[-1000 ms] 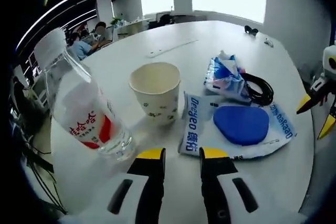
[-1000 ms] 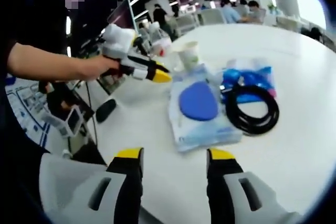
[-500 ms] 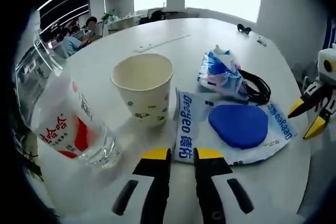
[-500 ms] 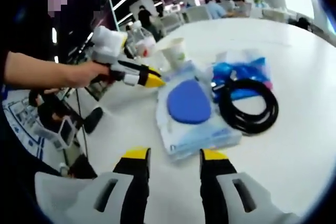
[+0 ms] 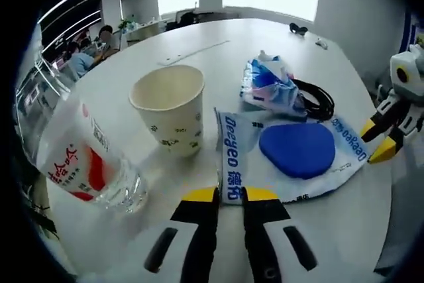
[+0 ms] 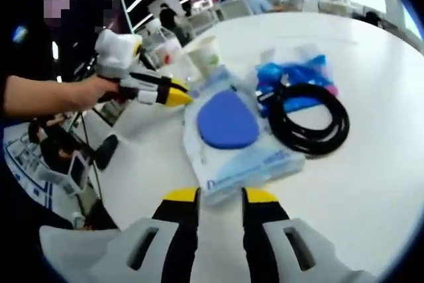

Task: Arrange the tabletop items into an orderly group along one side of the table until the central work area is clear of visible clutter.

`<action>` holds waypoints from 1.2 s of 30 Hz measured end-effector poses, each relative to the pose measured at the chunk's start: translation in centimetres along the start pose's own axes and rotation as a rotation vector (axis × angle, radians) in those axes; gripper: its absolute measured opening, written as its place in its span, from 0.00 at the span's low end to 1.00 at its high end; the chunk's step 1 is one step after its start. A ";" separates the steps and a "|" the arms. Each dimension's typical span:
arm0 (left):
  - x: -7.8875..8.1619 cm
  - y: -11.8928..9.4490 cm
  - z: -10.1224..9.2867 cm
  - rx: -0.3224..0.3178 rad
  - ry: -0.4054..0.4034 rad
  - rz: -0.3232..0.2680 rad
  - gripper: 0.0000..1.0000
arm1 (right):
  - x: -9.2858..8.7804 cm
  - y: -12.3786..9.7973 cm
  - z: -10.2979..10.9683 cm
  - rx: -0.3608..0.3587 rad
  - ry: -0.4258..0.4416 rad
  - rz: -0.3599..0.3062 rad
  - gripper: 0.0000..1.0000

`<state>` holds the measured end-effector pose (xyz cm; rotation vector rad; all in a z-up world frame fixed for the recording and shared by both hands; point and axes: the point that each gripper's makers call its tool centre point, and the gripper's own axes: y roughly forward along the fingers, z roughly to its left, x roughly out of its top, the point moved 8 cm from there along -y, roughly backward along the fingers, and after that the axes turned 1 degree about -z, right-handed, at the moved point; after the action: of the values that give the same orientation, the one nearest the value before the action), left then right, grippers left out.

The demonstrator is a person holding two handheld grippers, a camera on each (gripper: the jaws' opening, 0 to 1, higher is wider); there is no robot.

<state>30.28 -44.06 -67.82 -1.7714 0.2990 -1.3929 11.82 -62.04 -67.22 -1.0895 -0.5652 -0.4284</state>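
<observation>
In the left gripper view, the left gripper (image 5: 225,195) rises from 6 o'clock with its yellow-tipped jaws drawn close together on the near edge of a clear plastic package (image 5: 291,164) printed with blue lettering. A thin strip of the package edge sits in the narrow gap, though whether the jaws actually pinch it cannot be told. A blue oval pad (image 5: 297,150) lies inside the package, toward 3 o'clock of centre. A paper cup (image 5: 169,109) stands upright just beside the package at 10 o'clock, and a clear water bottle (image 5: 83,164) with a red label leans at 9 o'clock. A blue and white snack bag (image 5: 270,86) lies at 1 o'clock, touching a coiled black cable (image 5: 317,99).

In the right gripper view, the right gripper (image 6: 220,198) has its jaws nearly together at the package (image 6: 242,144) corner; a grip cannot be confirmed. A hand (image 6: 89,91) holds the left gripper (image 6: 173,94) at 10 o'clock. All rest on the white table (image 6: 371,164).
</observation>
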 end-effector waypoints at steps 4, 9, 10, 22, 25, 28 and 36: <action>-0.2 -0.2 -0.1 -0.005 -0.009 0.011 0.09 | -0.1 0.1 -0.3 -0.013 0.016 0.009 0.18; -0.9 -0.8 -0.7 -0.016 -0.025 0.023 0.06 | -0.2 0.0 -0.5 -0.029 0.036 0.029 0.11; -1.0 -0.9 -0.8 -0.022 -0.031 0.025 0.05 | -0.4 0.0 -0.5 -0.021 0.034 0.037 0.08; -2.7 -2.8 -2.6 -0.036 -0.088 0.053 0.01 | -0.3 -0.9 -0.9 -0.032 -0.050 0.072 0.01; -3.1 -3.1 -3.2 -0.034 -0.098 0.053 0.01 | -0.5 -1.3 -1.2 -0.023 -0.057 0.076 0.00; -3.4 -3.4 -3.9 -0.019 -0.096 0.063 0.01 | -0.6 -1.5 -1.4 -0.002 -0.075 0.086 0.00; -3.6 -4.3 -6.6 0.042 -0.136 0.094 0.01 | -0.7 -2.8 -2.6 0.077 -0.104 0.141 0.00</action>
<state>21.82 -42.17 -67.00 -1.7848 0.2737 -1.1981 10.21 -65.49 -66.60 -1.0739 -0.5874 -0.2261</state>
